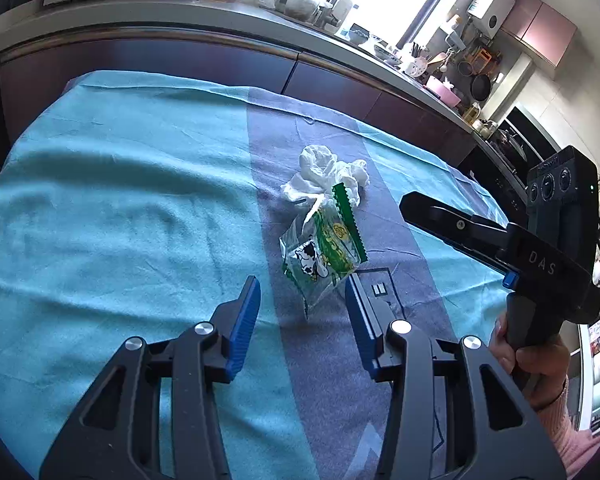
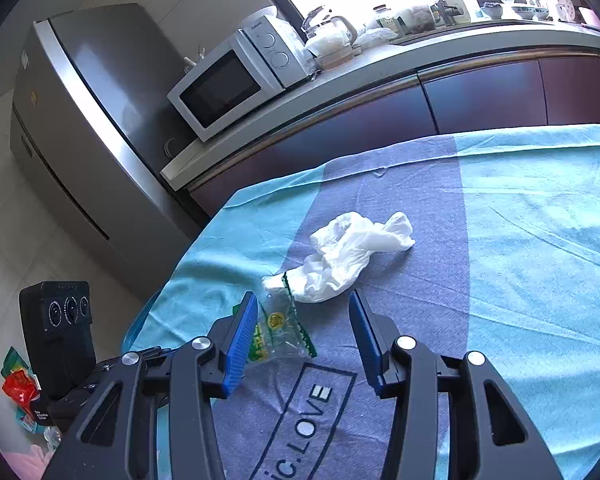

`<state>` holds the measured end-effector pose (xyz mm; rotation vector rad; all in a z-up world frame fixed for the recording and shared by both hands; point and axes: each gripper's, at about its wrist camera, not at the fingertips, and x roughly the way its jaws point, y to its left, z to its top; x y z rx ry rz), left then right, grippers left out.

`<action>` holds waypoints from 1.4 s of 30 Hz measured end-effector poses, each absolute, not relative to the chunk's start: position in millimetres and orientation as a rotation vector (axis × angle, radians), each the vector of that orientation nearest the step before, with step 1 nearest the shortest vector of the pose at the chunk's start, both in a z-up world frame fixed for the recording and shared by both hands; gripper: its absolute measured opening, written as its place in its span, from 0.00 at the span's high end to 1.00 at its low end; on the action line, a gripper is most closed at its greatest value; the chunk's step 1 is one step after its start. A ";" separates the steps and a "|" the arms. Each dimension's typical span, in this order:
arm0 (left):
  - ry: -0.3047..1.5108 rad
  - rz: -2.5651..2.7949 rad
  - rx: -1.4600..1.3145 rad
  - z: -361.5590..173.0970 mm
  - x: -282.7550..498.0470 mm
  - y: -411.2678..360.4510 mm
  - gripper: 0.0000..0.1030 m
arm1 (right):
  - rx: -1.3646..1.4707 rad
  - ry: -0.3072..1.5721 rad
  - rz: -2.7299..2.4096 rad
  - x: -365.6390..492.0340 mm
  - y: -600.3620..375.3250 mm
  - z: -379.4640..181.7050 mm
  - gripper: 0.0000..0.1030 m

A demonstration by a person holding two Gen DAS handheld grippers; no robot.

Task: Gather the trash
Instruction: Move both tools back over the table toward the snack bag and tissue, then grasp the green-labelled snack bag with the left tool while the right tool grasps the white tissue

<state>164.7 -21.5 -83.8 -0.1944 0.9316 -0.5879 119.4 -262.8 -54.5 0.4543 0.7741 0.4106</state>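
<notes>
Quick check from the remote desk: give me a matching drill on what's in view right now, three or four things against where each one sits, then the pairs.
Things:
1. crumpled tissue
2. snack wrapper
3. microwave
4. left claw

Places:
A. on the kitchen counter
B. hanging open just short of the wrapper
C. on the grey stripe of the cloth, its top edge against the tissue
D. on the grey stripe, beyond the wrapper

Pairs: 1-D, 2-C, 3-A, 4-B
</notes>
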 end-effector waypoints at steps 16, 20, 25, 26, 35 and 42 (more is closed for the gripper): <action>0.979 -0.636 -0.276 -96.8 185.1 -33.9 0.81 | 0.407 0.792 0.394 138.2 -258.1 -57.5 0.56; 0.960 -0.628 -0.270 -92.7 177.6 -28.1 0.82 | 0.373 0.818 0.384 147.9 -251.0 -62.1 0.56; 0.915 -0.610 -0.266 -82.9 166.3 -12.1 0.83 | 0.320 0.852 0.366 159.7 -239.3 -67.4 0.55; 0.911 -0.605 -0.266 -81.3 164.3 -8.3 0.83 | 0.310 0.858 0.366 161.3 -236.7 -68.3 0.55; 0.875 -0.519 -0.268 -74.4 152.3 27.6 0.83 | 0.255 0.891 0.328 168.8 -226.4 -75.9 0.59; 0.866 -0.494 -0.271 -74.3 140.7 41.3 0.83 | 0.297 0.883 0.312 167.3 -236.0 -77.5 0.86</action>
